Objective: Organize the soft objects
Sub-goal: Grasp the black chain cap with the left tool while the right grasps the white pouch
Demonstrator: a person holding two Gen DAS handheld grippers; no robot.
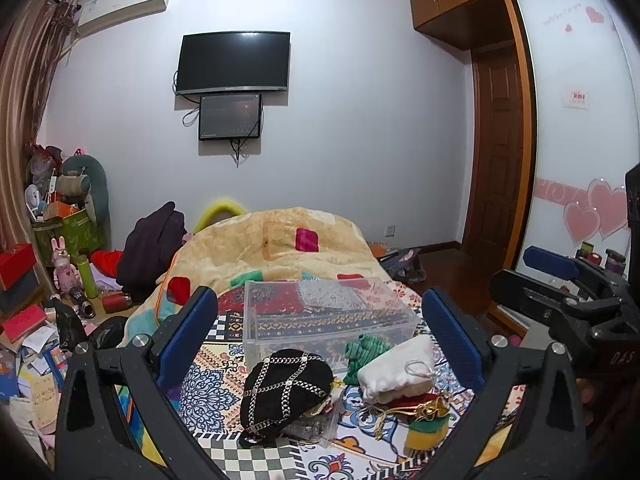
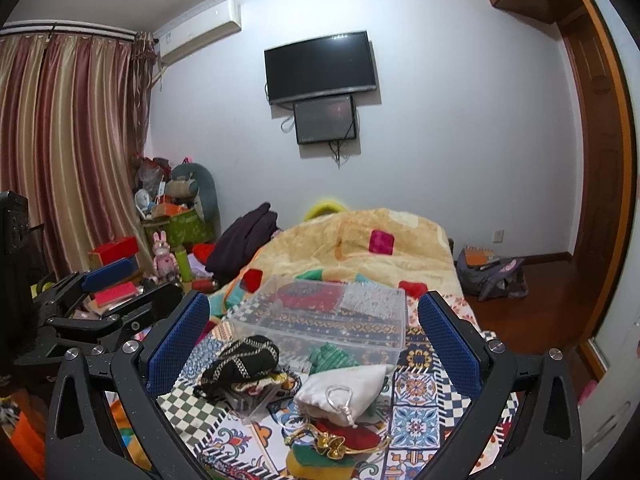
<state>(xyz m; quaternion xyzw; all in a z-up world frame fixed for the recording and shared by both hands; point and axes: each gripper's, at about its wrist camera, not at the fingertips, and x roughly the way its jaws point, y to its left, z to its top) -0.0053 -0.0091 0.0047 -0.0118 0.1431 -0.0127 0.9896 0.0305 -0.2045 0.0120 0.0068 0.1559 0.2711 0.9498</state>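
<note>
A heap of soft things lies on the patterned bedspread (image 1: 216, 392): a black pouch with silver chain lattice (image 1: 286, 390) (image 2: 240, 362), a green knitted piece (image 1: 362, 354) (image 2: 332, 356), a white drawstring pouch (image 1: 396, 372) (image 2: 344, 390), a red and gold pouch (image 1: 416, 402) (image 2: 348, 436) and a yellow-green sponge (image 1: 426, 432) (image 2: 316, 462). An empty clear plastic box (image 1: 320, 314) (image 2: 324, 316) stands just behind them. My left gripper (image 1: 316, 332) is open above the heap. My right gripper (image 2: 314, 334) is open above it too, holding nothing.
A yellow blanket with coloured patches (image 1: 276, 248) is bunched behind the box. A dark garment (image 1: 152, 248) and cluttered boxes, bottles and toys (image 1: 68, 264) fill the left side. A bag (image 2: 490, 276) lies on the wooden floor at the right.
</note>
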